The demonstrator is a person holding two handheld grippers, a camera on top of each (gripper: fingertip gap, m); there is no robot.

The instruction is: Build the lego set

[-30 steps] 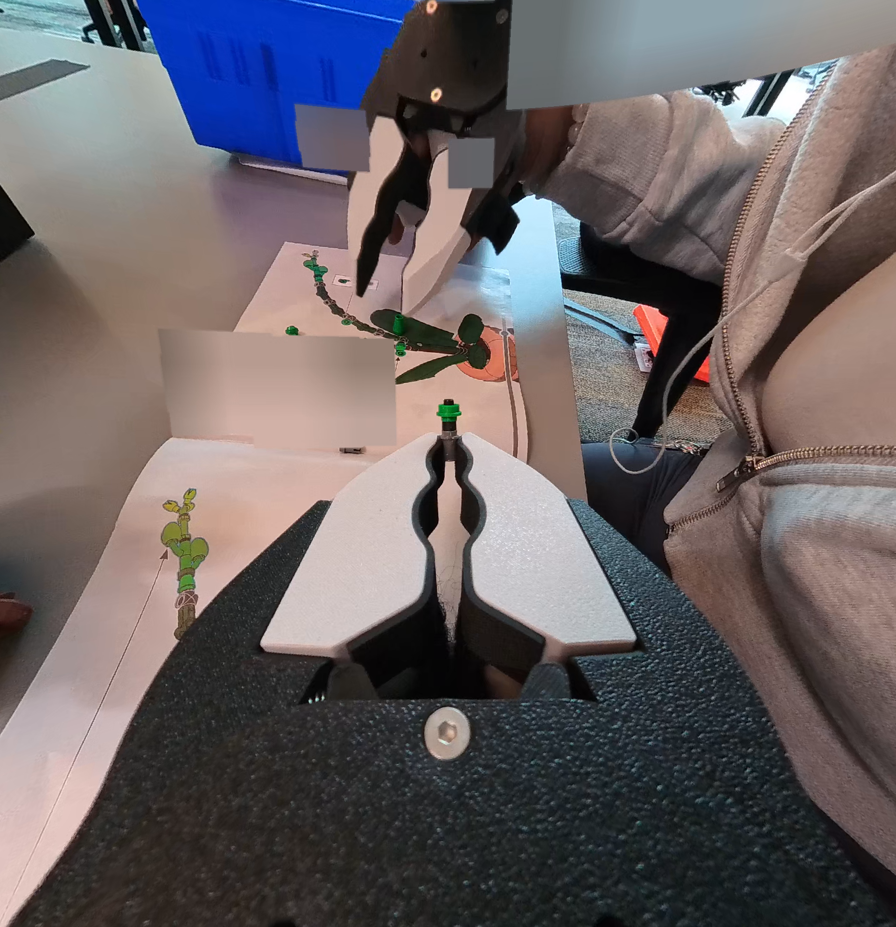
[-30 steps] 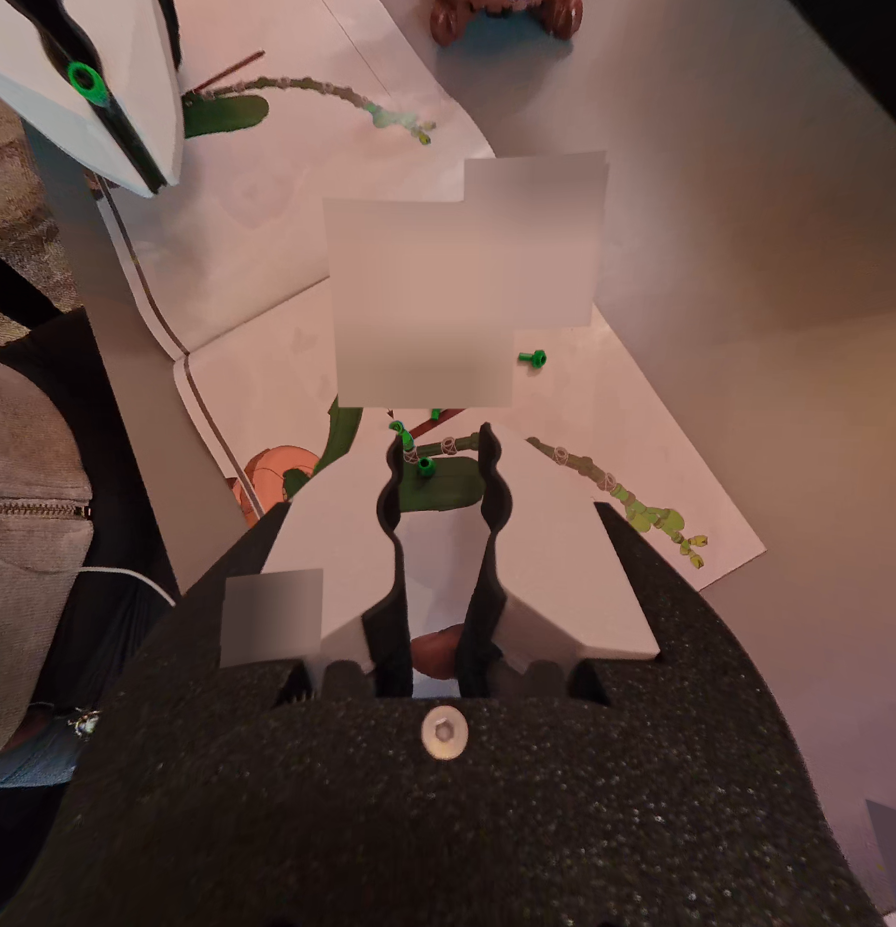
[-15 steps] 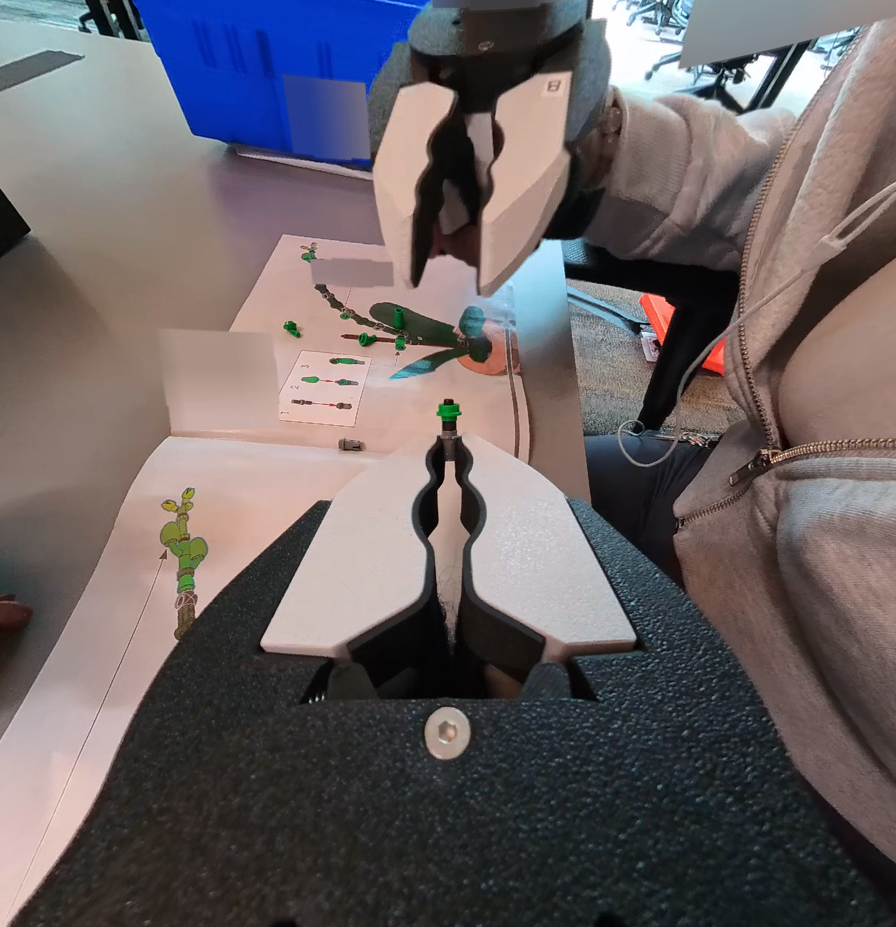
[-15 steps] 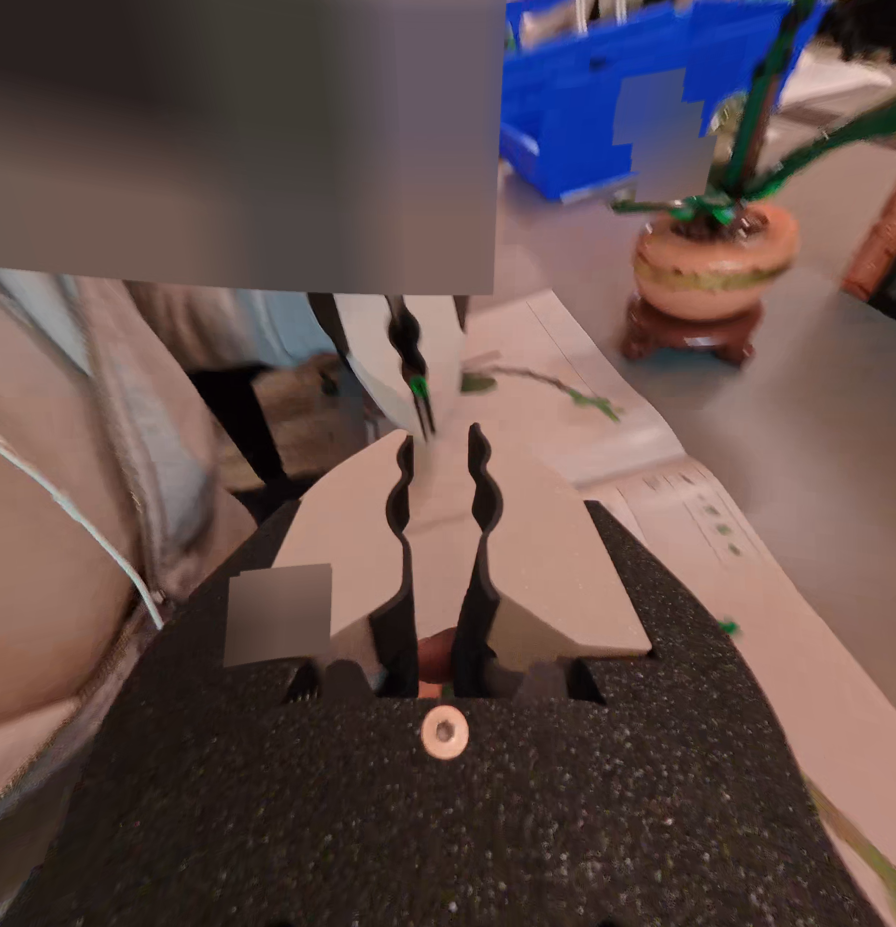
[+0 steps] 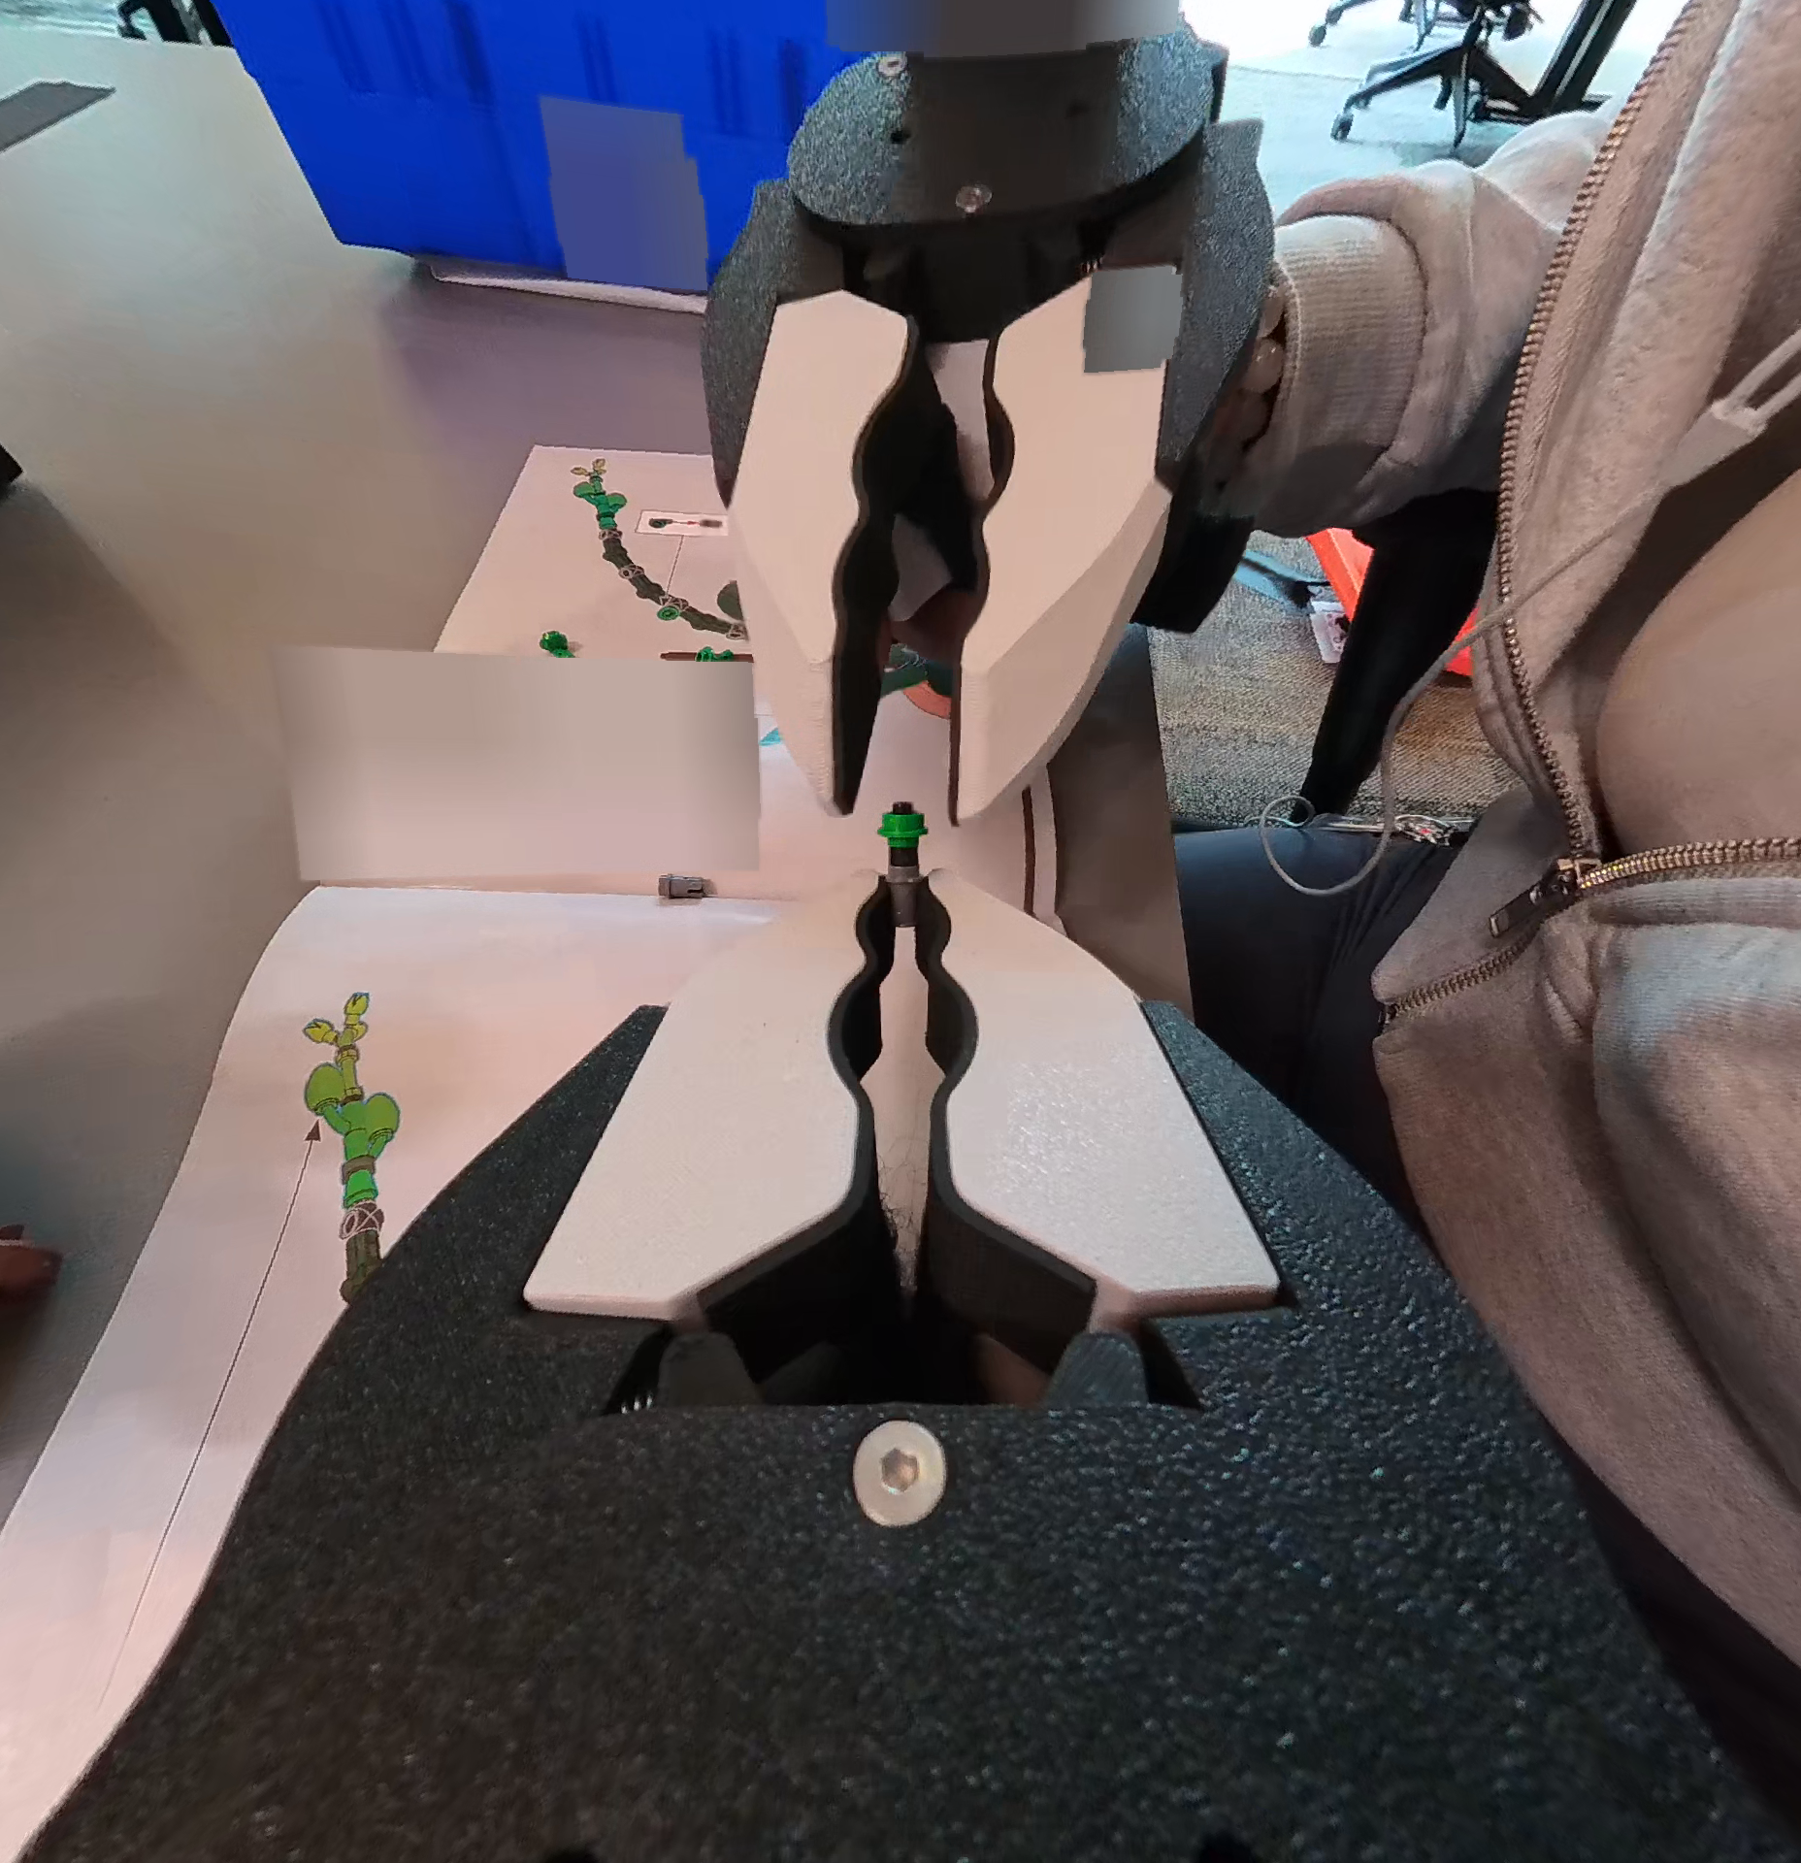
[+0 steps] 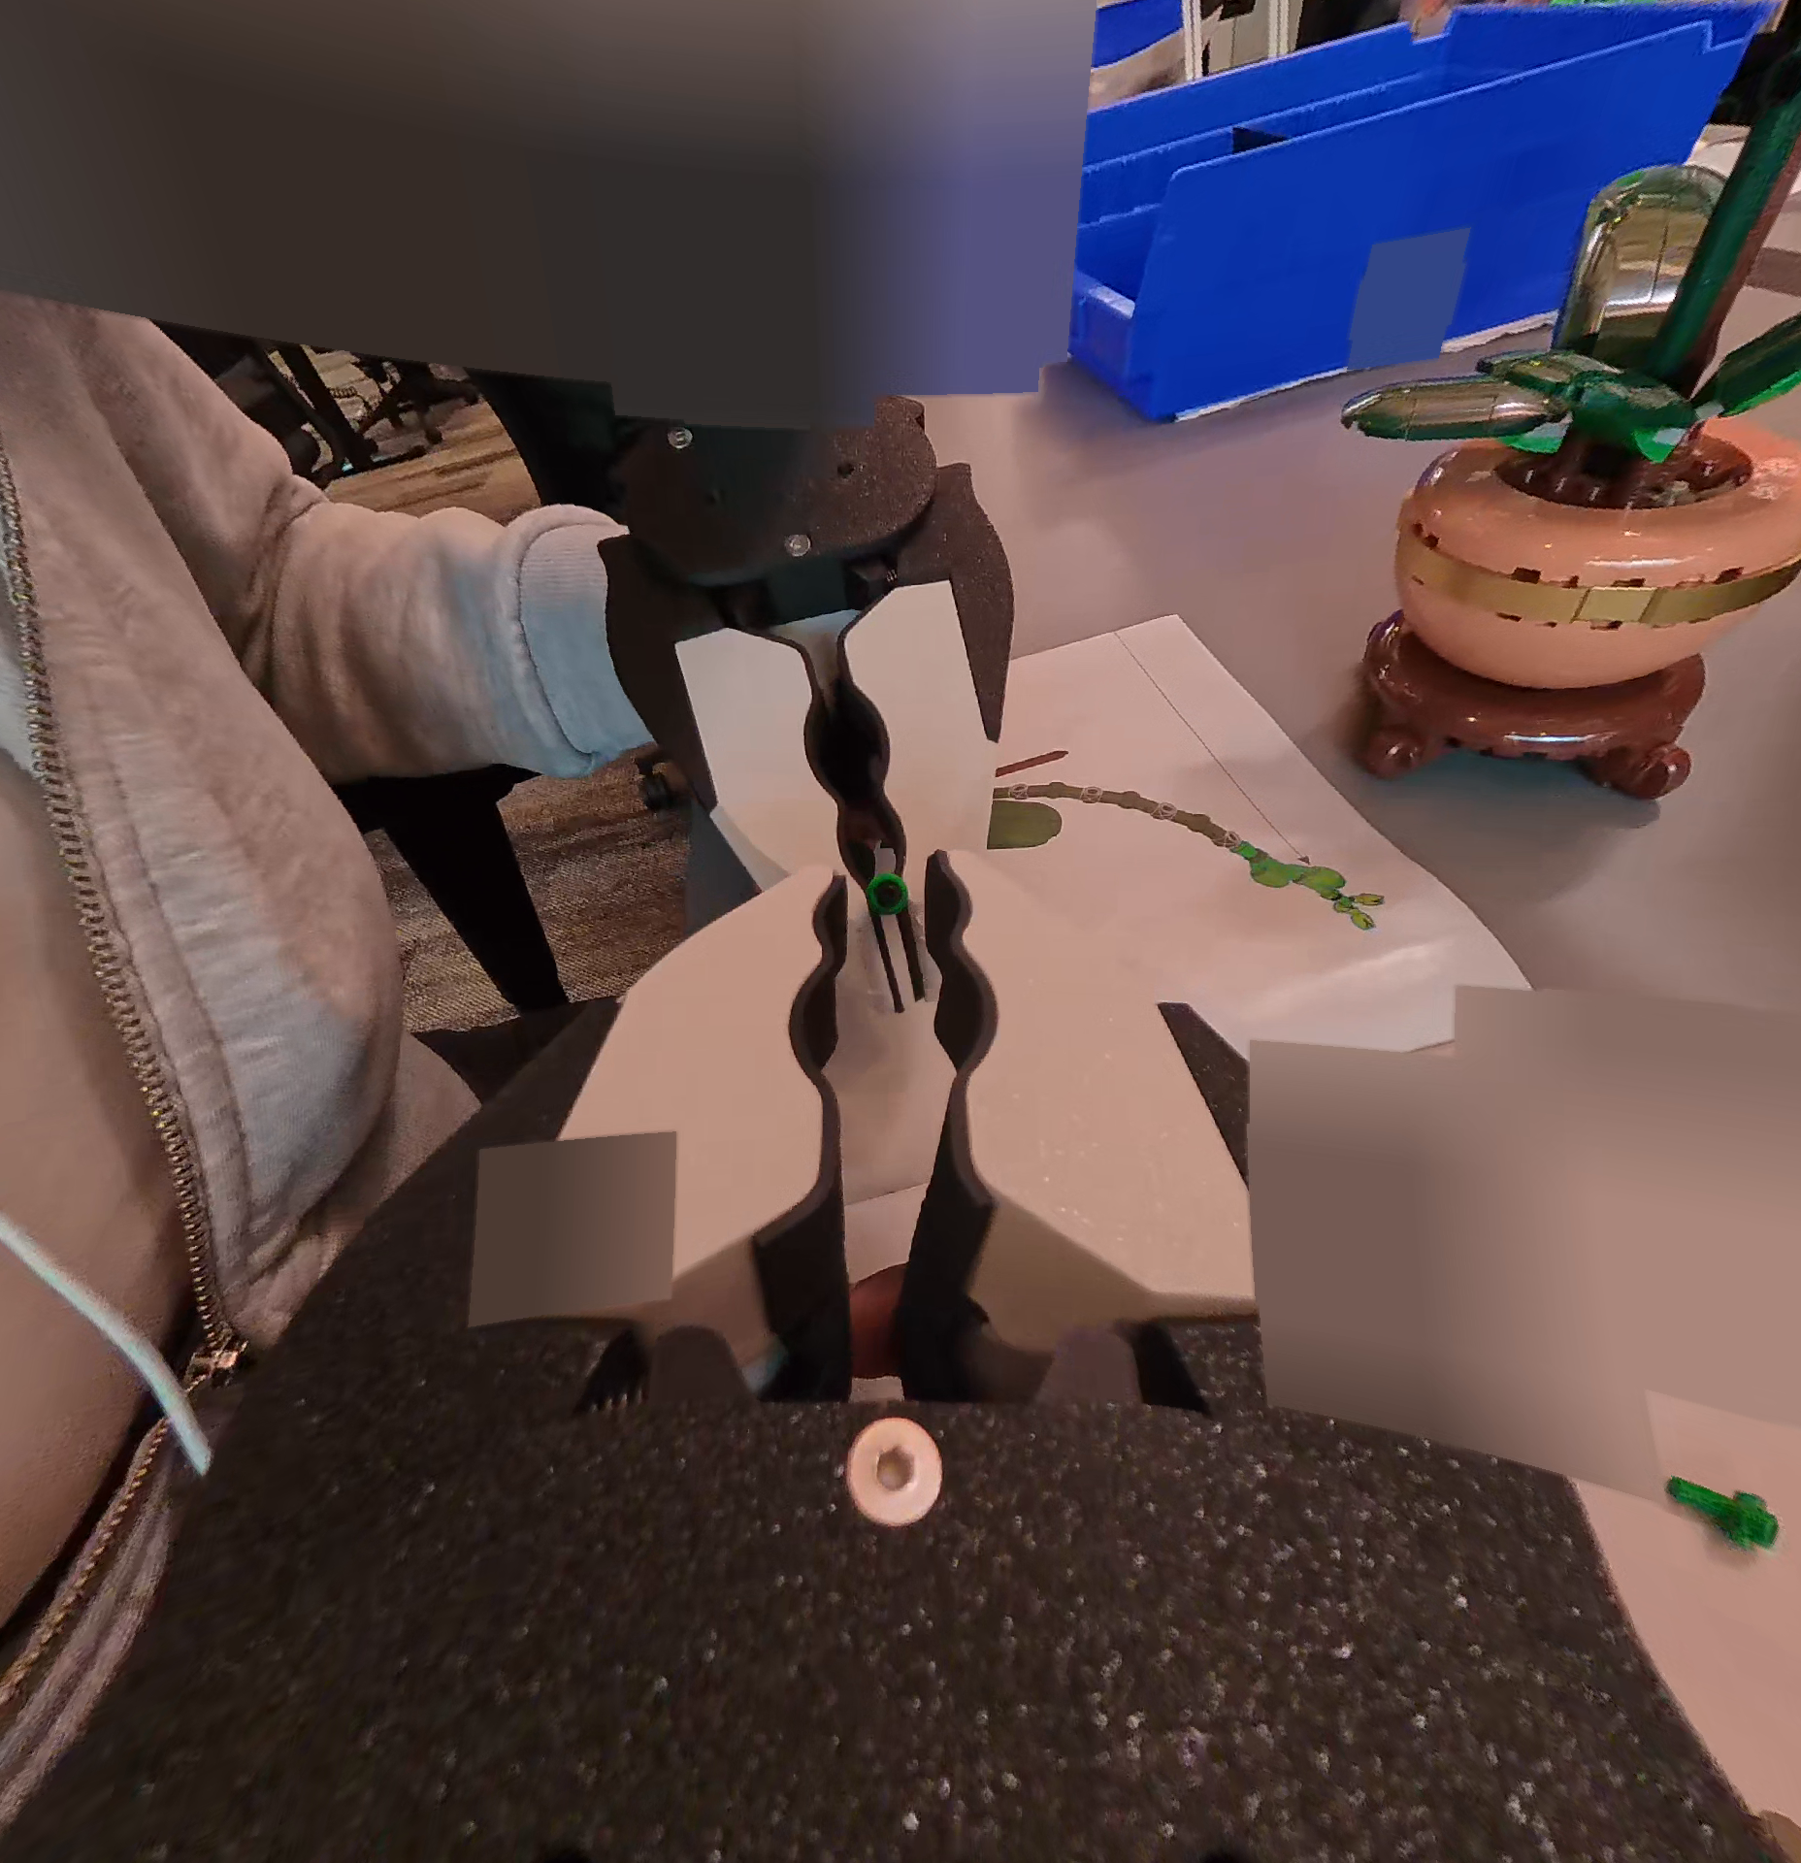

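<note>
Green-collared grey pin (image 5: 903, 857) pinched in closed left tongs (image 5: 903, 887); right tongs (image 5: 902, 806) part-open, empty, tips just beyond the collar.

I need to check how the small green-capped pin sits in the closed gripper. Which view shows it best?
The left wrist view: the green-capped pin appears side-on, its grey shaft pinched at the left gripper tips, green collar clear above them. The right wrist view shows it end-on only, a green ring between the right gripper's open fingers.

Grey table (image 5: 150, 423), speckled carpet (image 5: 1249, 726), office chairs (image 5: 1431, 60) behind.
</note>
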